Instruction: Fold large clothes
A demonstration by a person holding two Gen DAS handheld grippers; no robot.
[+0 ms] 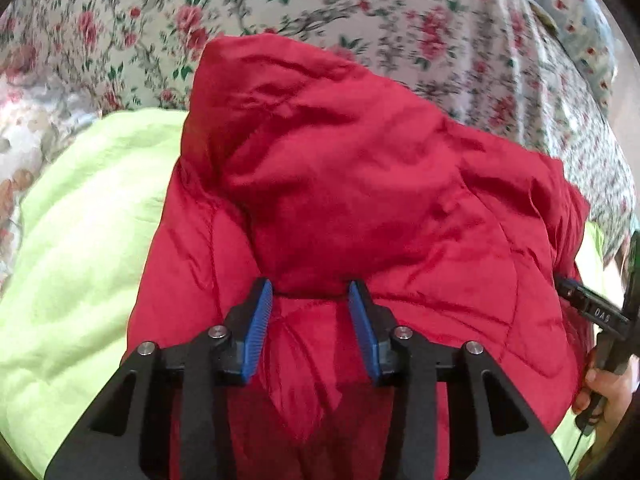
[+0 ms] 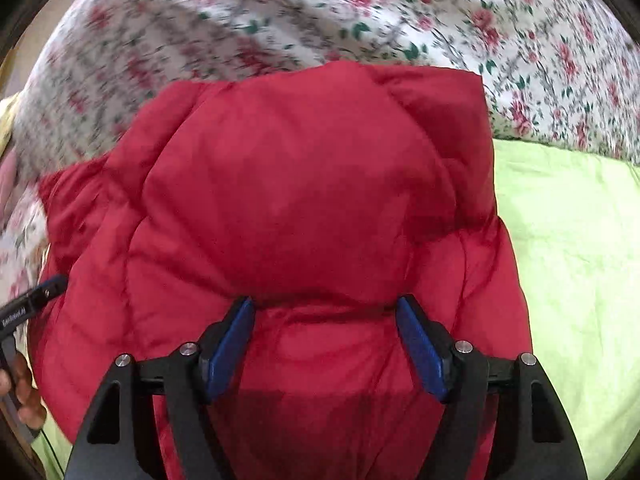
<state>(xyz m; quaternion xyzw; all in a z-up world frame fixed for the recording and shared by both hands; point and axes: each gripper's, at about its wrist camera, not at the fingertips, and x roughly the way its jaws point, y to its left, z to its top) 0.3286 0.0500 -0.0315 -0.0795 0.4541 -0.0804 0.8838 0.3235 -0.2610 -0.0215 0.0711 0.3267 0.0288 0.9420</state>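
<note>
Left gripper [image 1: 310,320] is pointing down at the red puffer jacket [image 1: 360,200], blue pads [image 1: 256,332] partway apart with a puffy ridge of the quilted fabric bulging up between them. Can't really tell if the pads are pinching it or just sitting around it. Right gripper [image 2: 325,344] is spread wide over the same jacket, pads clear of the fabric on both sides, so that one's let go.

The jacket is bunched in a folded heap on a lime green sheet [image 1: 80,240], with a floral bedspread [image 1: 360,8] behind it. In the left view the other gripper pokes in at the right edge by the jacket, a hand [image 1: 604,392] wrapped round its handle.
</note>
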